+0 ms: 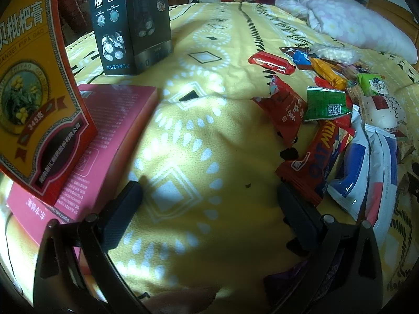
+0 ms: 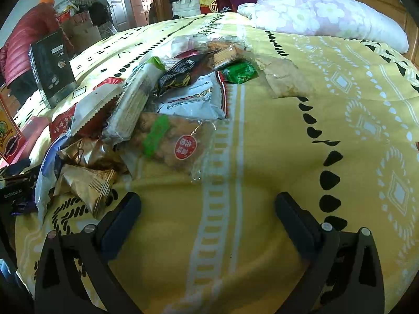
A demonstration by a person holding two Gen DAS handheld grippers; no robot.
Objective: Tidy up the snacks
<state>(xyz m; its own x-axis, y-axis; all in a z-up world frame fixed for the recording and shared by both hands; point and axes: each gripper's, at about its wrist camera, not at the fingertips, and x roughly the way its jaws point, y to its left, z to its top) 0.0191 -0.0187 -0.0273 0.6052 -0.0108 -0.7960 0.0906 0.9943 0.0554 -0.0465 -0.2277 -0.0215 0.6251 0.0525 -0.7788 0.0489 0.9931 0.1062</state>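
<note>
A pile of wrapped snacks (image 1: 340,110) lies on the yellow patterned bedspread (image 1: 209,136), to the right of my left gripper (image 1: 209,196), which is open and empty over bare cloth. A red OAT MILK packet (image 1: 318,157) lies just beyond its right finger. In the right wrist view the same pile (image 2: 162,110) sits ahead and left of my right gripper (image 2: 207,209), which is open and empty above the bedspread (image 2: 288,144). A clear bag with a red round label (image 2: 172,144) and gold packets (image 2: 86,180) lie nearest it.
An orange and red box (image 1: 34,91) stands on a flat pink box (image 1: 104,136) at the left. A black shaver box (image 1: 131,23) stands behind them and shows in the right wrist view (image 2: 52,70). A floral pillow (image 2: 322,18) lies at the far right.
</note>
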